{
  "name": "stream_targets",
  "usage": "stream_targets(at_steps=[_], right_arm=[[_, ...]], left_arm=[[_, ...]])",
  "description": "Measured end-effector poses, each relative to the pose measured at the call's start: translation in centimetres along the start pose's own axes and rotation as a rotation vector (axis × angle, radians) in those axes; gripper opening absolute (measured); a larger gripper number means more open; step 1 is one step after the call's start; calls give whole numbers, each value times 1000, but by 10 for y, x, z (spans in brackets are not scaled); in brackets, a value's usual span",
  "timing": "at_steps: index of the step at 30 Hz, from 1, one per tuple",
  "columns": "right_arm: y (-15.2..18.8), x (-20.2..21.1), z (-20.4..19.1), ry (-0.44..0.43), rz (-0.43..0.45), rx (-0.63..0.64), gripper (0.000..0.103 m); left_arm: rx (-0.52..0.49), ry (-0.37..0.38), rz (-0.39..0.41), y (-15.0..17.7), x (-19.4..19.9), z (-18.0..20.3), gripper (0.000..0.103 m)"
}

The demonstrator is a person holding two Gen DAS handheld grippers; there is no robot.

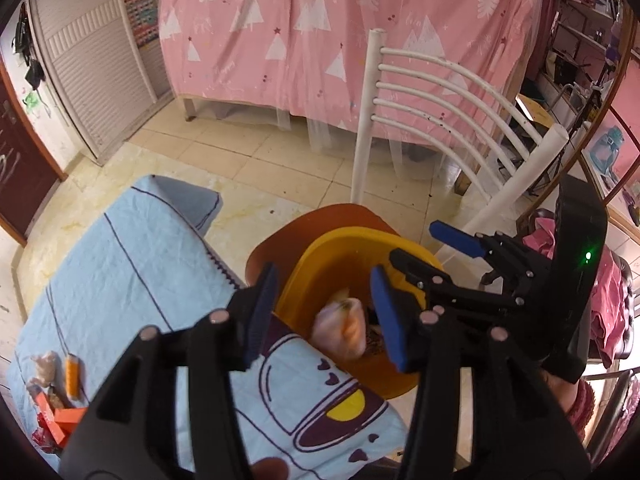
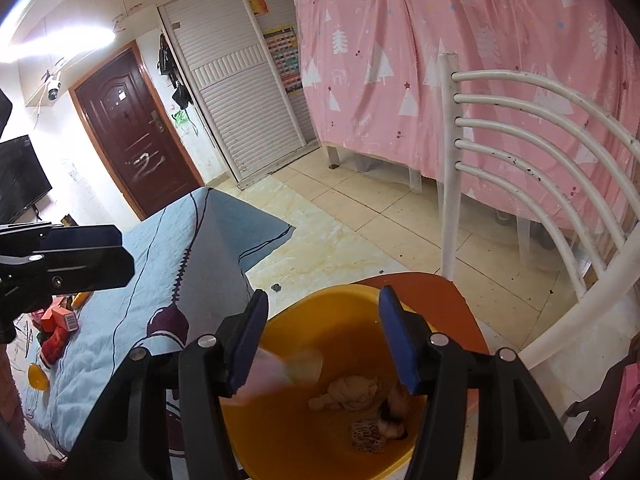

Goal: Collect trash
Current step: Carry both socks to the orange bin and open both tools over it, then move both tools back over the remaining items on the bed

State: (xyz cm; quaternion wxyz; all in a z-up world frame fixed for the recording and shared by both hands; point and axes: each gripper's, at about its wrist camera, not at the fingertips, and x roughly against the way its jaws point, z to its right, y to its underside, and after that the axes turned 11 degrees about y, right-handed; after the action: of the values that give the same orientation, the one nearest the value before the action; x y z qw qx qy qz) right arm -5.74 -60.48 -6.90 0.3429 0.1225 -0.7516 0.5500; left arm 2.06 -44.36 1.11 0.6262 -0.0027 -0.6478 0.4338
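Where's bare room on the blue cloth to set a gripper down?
The cloth is bare through its middle, from the basin side to its far corner. Its near-left end is crowded with orange boxes and wrappers. The basin's floor already holds trash.

Right gripper (image 2: 322,344) over yellow basin (image 2: 320,312), blue pads apart, nothing pressed between them. Blurred pale wrapper (image 2: 280,368) just beside left pad (image 2: 248,344), above basin. Crumpled beige trash (image 2: 352,394) on basin floor, near right. Basin on orange seat of white chair (image 2: 452,168). Left gripper (image 2: 72,256) at far left over blue-clothed table (image 2: 168,248); orange boxes (image 2: 60,320) there.
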Motion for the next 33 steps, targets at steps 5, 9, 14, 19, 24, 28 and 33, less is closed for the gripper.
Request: stream_targets(at_steps=[5, 9, 14, 19, 24, 28, 33], right_arm=[[-5, 2, -8, -7, 4, 19, 52], [-12, 5, -22, -19, 11, 48, 52], [-22, 8, -48, -42, 21, 97, 53], [-31, 11, -78, -71, 32, 146, 63], [-35, 12, -118, -114, 38, 209, 69], [-38, 10, -148, -152, 33, 253, 71], [-39, 13, -188, -193, 31, 314, 71]], left_arm=[[12, -12, 18, 3, 12, -7, 46], [30, -27, 39, 6, 25, -17, 50], [62, -57, 89, 15, 50, -36, 59], [113, -92, 132, 29, 81, -68, 62], [168, -163, 182, 45, 115, -104, 69], [214, -203, 202, 59, 136, -132, 69], [256, -259, 224, 77, 162, -163, 69]])
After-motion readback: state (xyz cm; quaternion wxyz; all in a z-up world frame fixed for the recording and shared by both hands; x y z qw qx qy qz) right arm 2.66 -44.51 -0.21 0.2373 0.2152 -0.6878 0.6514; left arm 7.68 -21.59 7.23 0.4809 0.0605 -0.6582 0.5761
